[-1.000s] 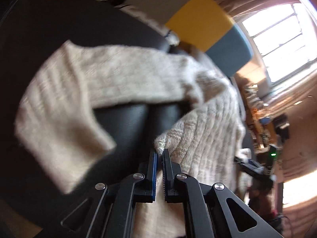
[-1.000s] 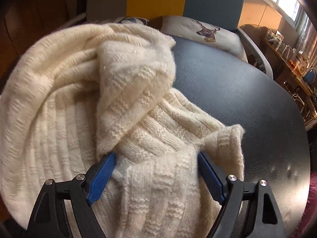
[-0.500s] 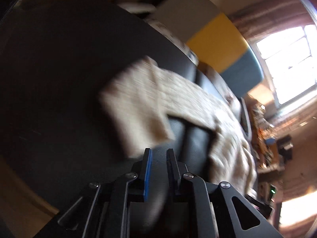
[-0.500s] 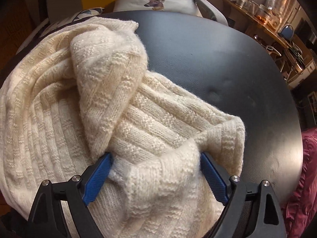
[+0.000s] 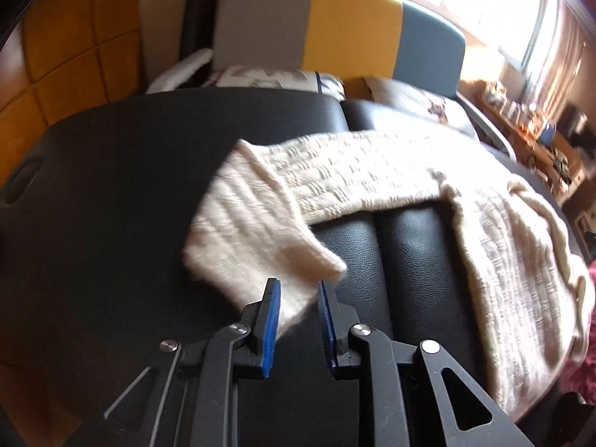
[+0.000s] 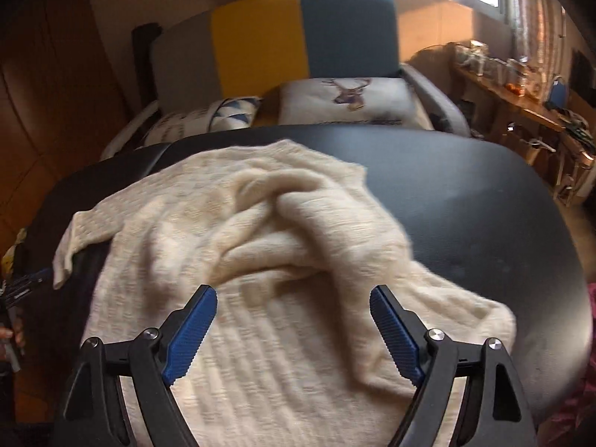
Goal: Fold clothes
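Both grippers were open. Left gripper (image 5: 297,290) had its blue-padded fingers a little apart, straddling the cuff of the sleeve (image 5: 260,238) without yet pinching it; whether the pads touched the wool could not be told. Right gripper (image 6: 293,300) stood spread wide over the bunched middle of the cream knit sweater (image 6: 260,260), holding nothing.

Outward from them, the sweater lay across the black padded table (image 5: 111,186), its body heaped toward the right side and one sleeve stretched out over the seam between the two cushions. Behind stood a grey, yellow and blue chair (image 6: 260,44) with a deer-print cushion (image 6: 350,93).

The knit looked thick, soft and limp, likely light but stretchy, so it would sag and drag from any single hold. The ribbed cuff seemed the firmest place to pinch, and the leather-like surface should let the wool slide.
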{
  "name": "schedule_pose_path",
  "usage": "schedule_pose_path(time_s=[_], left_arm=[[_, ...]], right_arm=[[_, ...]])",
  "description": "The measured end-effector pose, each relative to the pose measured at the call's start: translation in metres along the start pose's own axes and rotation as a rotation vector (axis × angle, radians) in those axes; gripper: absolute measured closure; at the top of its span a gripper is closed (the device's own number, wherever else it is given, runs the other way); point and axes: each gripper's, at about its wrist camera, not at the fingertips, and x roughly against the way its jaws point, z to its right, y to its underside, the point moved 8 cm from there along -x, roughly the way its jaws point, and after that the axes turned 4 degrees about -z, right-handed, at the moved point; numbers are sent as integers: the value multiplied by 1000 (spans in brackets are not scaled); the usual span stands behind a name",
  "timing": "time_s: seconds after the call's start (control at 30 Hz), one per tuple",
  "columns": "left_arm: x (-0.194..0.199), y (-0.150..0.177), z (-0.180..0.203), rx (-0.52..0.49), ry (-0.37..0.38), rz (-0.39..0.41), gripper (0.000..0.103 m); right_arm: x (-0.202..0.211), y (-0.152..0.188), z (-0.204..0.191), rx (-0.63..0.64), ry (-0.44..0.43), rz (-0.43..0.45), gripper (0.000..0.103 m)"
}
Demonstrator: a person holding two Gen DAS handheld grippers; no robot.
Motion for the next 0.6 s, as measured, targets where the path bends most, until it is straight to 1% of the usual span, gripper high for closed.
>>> schedule_pose_path(time_s=[0.03,0.1,0.13,0.17,0.2,0.23,0.27,0.3,0.33,0.37,0.4,0.43,0.47,0.53,0.6], left_arm=[[-3,-4,3,-11,3,-6,70],[-11,-16,9,-27,-2,-8,52],[-16,-22,14,-37,-16,-15,46],[-19,-26,18,-50,-40,-24,38],[-24,-29,19,-59,-74,-37,34],[-33,-29,15,-63,-113,-60,33],[-43,-27,10,-51,-137,-87,35],[-46,-27,6,-12,-126,-83,40],[-44,-29,-1,35,-115,-61,52],[-41,-31,-9,77,-115,-53,84],[-36,-32,-18,139,-71,-50,90],[-29,-34,-29,227,18,-39,90],[-20,-37,-41,305,88,-15,90],[0,-45,-68,432,184,39,90],[15,-51,-103,574,278,76,91]], right_arm=[[-12,1,-18,10,-28,-20,17],[-33,-5,-49,39,-87,-50,17],[-41,-7,-63,52,-110,-61,17],[-48,-9,-76,64,-132,-71,17],[-55,-9,-89,76,-154,-80,17],[-62,-9,-99,90,-167,-88,17],[-68,-9,-108,104,-177,-96,17],[-73,-9,-115,116,-177,-104,17],[-78,-8,-121,126,-174,-112,17],[-84,-6,-124,130,-177,-122,17],[-88,-4,-127,127,-181,-133,17],[-93,-1,-128,127,-179,-141,17],[-97,0,-128,133,-170,-146,17],[-101,3,-127,142,-154,-153,17],[-104,6,-124,141,-149,-165,17]])
